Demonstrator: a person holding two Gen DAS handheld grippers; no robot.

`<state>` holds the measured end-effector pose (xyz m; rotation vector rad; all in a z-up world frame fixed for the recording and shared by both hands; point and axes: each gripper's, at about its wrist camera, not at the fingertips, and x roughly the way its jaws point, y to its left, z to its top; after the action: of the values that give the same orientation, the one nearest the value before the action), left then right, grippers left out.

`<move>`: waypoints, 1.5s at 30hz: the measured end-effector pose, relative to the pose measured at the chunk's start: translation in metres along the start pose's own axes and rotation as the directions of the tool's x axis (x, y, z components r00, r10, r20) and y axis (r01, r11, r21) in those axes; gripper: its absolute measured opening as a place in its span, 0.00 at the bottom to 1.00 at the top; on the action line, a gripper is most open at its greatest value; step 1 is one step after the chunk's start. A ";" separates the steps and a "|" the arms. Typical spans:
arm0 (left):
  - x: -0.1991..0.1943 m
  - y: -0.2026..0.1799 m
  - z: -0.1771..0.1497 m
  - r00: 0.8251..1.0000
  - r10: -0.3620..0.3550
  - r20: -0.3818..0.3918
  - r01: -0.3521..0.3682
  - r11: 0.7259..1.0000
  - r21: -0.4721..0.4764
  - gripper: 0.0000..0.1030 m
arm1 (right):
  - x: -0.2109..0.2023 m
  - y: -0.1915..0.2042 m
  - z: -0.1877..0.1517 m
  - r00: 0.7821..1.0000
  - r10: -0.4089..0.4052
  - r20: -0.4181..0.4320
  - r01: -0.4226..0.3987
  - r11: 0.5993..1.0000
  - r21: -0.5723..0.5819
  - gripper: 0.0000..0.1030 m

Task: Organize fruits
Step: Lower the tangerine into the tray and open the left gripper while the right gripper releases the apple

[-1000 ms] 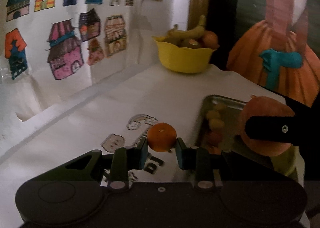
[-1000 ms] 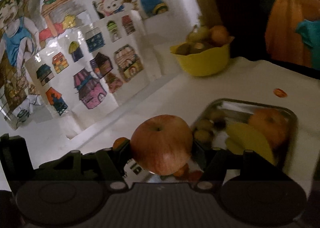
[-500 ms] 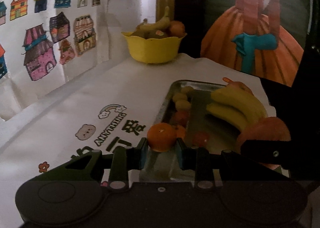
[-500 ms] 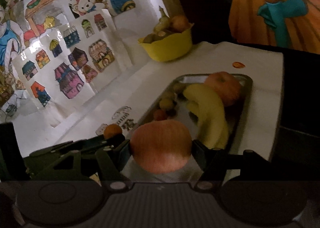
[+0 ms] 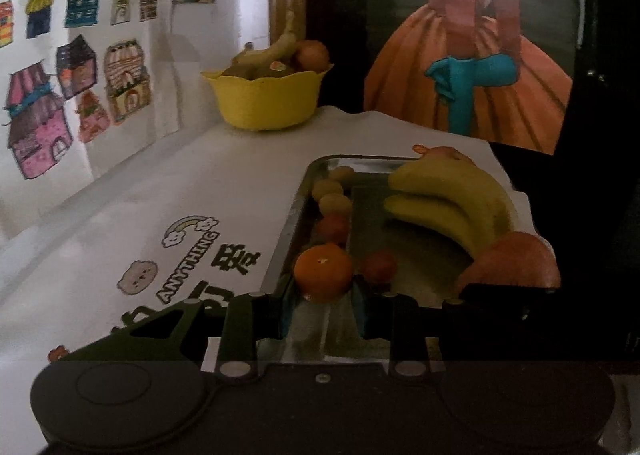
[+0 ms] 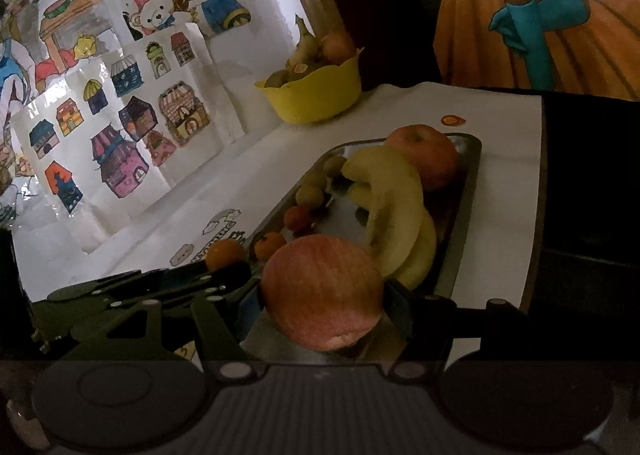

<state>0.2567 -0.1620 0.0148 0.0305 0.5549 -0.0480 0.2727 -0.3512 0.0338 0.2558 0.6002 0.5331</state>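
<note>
My left gripper [image 5: 323, 299] is shut on a small orange tangerine [image 5: 323, 273], held over the near left end of a steel tray [image 5: 289, 223]. My right gripper [image 6: 322, 313] is shut on a red apple [image 6: 322, 297], over the tray's [image 6: 464, 223] near end. The apple [image 5: 516, 259] shows at the right of the left wrist view, and the tangerine [image 6: 225, 253] at the left of the right wrist view. In the tray lie bananas [image 5: 452, 195], another apple [image 6: 426, 157] at the far end, and several small fruits [image 5: 334, 203] along its left side.
A yellow bowl [image 5: 266, 97] of fruit with a banana stands at the table's back by the wall. Paper sheets [image 5: 80, 67] with drawn houses lean on the wall at left. The white printed tablecloth [image 5: 172, 191] ends at a dark edge right of the tray.
Both grippers have come forward and down over the tray with their fruits still held. The tray and bananas now fill more of both views.
</note>
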 end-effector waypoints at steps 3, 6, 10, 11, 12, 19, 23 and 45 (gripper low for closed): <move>0.002 0.004 -0.004 0.999 -0.044 0.013 0.044 0.999 0.021 0.31 | 0.002 0.003 -0.007 1.000 -0.021 0.022 0.021 1.000 0.006 0.68; 0.005 0.011 -0.006 0.997 -0.076 0.005 0.075 0.997 0.028 0.31 | 0.006 0.006 -0.013 0.998 -0.042 0.039 0.041 0.999 0.019 0.68; 0.006 0.016 -0.006 0.994 -0.108 0.013 0.108 0.994 0.033 0.31 | 0.009 0.012 -0.015 0.997 -0.066 0.051 0.066 0.998 -0.003 0.68; 0.007 0.017 -0.008 0.995 -0.103 0.007 0.103 0.994 0.044 0.31 | 0.011 0.013 -0.016 0.996 -0.066 0.056 0.066 0.998 -0.008 0.68; 0.008 0.018 -0.009 0.994 -0.106 0.003 0.106 0.994 0.042 0.31 | 0.011 0.013 -0.016 0.996 -0.066 0.062 0.067 0.998 -0.016 0.68; 0.009 0.027 -0.016 0.993 -0.120 0.002 0.120 0.993 0.012 0.31 | 0.012 0.013 -0.022 0.994 -0.059 0.095 0.068 0.993 -0.093 0.68; 0.006 0.024 -0.018 0.994 -0.106 0.006 0.106 0.994 0.028 0.32 | 0.010 0.020 -0.027 0.988 -0.079 0.131 0.101 0.979 -0.175 0.69; -0.079 0.079 -0.022 0.975 -0.088 0.204 0.112 0.988 -0.105 0.99 | -0.037 0.081 -0.051 0.927 -0.217 0.305 0.285 0.938 -0.196 0.96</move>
<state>0.1825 -0.0794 0.0389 -0.1150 0.3579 -0.1159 0.1842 -0.2996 0.0414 0.0221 0.2832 0.3059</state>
